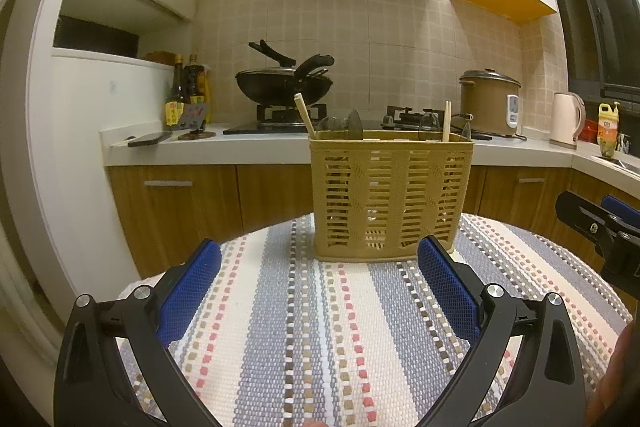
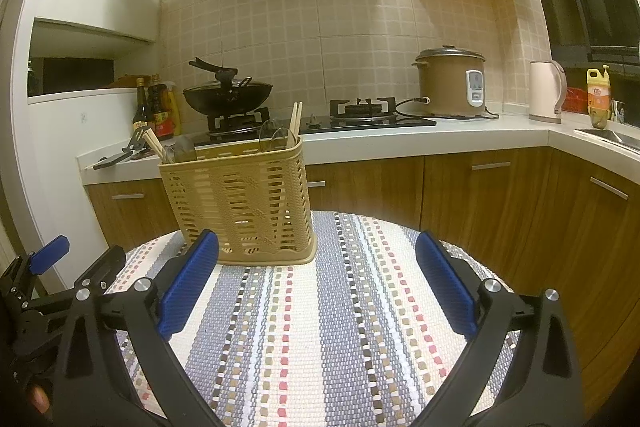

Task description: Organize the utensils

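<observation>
A tan slatted utensil basket (image 1: pixel 390 197) (image 2: pixel 242 205) stands at the far side of a striped woven mat (image 1: pixel 320 339) (image 2: pixel 320 327). Wooden chopsticks (image 1: pixel 305 121) (image 2: pixel 294 125) and dark spoons (image 1: pixel 354 126) (image 2: pixel 185 149) poke out of its top. My left gripper (image 1: pixel 320 255) is open just in front of the basket, nothing between its blue pads (image 1: pixel 192 293). My right gripper (image 2: pixel 318 247) is open too, to the basket's right, and empty. Each gripper shows at the edge of the other's view: the right one (image 1: pixel 600 227), the left one (image 2: pixel 52 267).
Behind the mat runs a kitchen counter (image 1: pixel 240 147) with a gas hob, a black wok (image 1: pixel 284 85), sauce bottles (image 1: pixel 188 93), a rice cooker (image 2: pixel 452 83), a kettle (image 2: pixel 546 91) and a phone (image 1: pixel 150 139). Wooden cabinets (image 2: pixel 500 195) sit below, a sink (image 2: pixel 612 137) far right.
</observation>
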Demonstrator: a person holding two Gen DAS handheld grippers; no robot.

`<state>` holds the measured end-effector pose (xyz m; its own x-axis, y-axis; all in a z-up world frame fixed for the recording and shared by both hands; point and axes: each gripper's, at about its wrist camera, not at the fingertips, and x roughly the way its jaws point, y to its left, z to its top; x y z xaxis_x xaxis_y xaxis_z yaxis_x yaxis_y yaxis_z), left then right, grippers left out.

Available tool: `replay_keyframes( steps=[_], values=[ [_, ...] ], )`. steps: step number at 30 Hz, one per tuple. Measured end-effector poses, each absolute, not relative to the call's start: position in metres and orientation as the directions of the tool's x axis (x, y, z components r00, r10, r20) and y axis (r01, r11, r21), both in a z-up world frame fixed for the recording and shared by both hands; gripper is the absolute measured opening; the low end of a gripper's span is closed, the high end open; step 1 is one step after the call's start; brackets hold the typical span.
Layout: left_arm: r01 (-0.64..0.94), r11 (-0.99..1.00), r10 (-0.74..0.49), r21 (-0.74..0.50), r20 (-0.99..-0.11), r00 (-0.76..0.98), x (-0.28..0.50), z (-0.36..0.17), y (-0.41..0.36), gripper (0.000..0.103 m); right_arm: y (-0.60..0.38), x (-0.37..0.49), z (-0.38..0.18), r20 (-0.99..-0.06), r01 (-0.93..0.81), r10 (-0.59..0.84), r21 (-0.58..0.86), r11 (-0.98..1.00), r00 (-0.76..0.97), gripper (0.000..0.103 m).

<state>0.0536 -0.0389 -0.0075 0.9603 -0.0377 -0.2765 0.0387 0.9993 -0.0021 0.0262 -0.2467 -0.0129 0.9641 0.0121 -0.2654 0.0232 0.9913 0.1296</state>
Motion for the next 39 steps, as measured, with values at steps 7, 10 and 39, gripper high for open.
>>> replay_keyframes(
  steps=[7,10,39],
  values=[
    [0.038,0.999,-0.037,-0.003,-0.275,0.961,0.0538,-0.0077,-0.0389,0.095,-0.2466,0.0264,-0.0131,-0.264,0.022,0.013,0.128,0.991,0.964,0.095],
    [0.037,0.999,-0.037,-0.002,-0.275,0.961,0.0538,-0.0077,-0.0389,0.095,-0.2471,0.0259,-0.0131,-0.265,0.021,0.014,0.128,0.992,0.964,0.095],
    [0.059,0.998,-0.062,-0.019,-0.291,0.955,0.0561,-0.0095,-0.0389,0.095,-0.2397,0.0287,-0.0153,-0.267,-0.002,0.025,0.085,0.996,0.963,0.095]
  ],
)
